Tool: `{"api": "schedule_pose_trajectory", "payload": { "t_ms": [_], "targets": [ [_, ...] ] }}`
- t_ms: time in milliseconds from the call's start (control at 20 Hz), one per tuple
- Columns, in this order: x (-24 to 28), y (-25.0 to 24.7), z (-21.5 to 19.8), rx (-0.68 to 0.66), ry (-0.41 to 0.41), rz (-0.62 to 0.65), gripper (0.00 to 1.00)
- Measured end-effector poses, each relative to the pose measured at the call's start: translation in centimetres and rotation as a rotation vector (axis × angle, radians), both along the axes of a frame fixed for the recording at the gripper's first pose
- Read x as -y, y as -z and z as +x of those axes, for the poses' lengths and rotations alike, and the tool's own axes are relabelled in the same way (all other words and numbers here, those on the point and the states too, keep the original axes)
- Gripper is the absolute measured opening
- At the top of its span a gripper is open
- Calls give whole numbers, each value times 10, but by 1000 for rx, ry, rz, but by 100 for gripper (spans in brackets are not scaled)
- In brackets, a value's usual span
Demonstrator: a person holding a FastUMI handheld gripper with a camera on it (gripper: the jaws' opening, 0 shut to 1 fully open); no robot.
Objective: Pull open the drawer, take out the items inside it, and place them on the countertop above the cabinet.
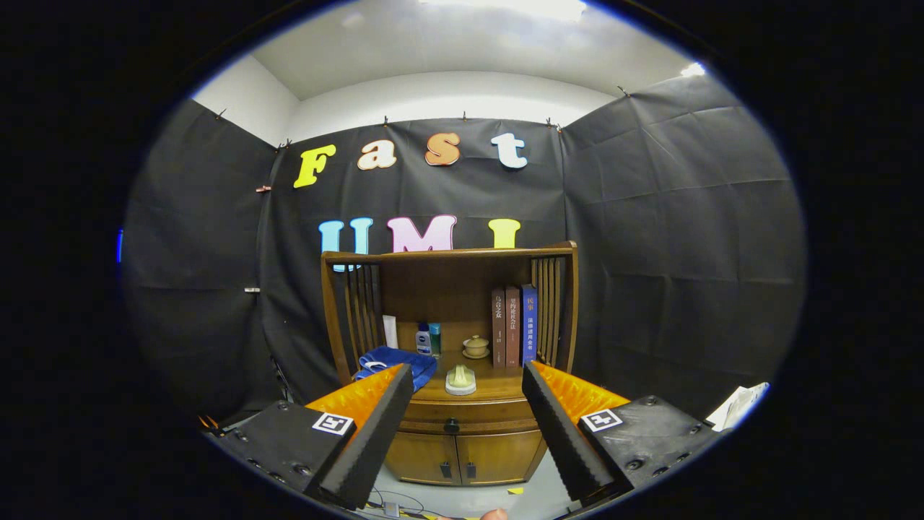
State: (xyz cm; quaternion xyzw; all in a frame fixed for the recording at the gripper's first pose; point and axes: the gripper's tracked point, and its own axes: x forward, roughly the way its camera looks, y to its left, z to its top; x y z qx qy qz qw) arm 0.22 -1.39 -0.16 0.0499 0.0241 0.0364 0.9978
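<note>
Black cloth walls (650, 238) close the booth on three sides, creased in wide panels and pinned along the top edge; above them a white wall and ceiling with a bright light. Pale floor (538, 491) below, with a few thin cables lying on it near the fingers.

Against the back wall stands a wooden cabinet (447, 361) — warm brown, glossy, with slatted sides and a flat top board over an open shelf. Its countertop (498, 386) carries a crumpled blue cloth (397, 361) at the left, a white upright piece behind it, a small white bottle (423, 339) with a teal one beside it, a small lidded cup on a saucer (476, 347), and three upright books (512, 325) — two brownish-red, one blue — at the right. A pale, ridged, rounded object on a white base (460, 380) sits at the front edge.

Under the countertop the drawer (462, 415) is shut, a single dark round knob (451, 426) at its middle. Below it, two small doors (455, 456) with dark handles.

Gripper (468, 383) spread wide, holding nothing; fingers ribbed on their inner faces, each arm carrying a square marker tag. The drawer lies beyond the fingertips, well apart from them, its knob framed in the gap between the two fingers — slightly toward the left one.
</note>
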Motion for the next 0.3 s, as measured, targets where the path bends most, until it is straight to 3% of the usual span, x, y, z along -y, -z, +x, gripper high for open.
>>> {"api": "schedule_pose_trajectory", "payload": {
  "t_ms": [300],
  "targets": [
    [-4, 0, 0, 2, -7, -8, 99]
  ]
}}
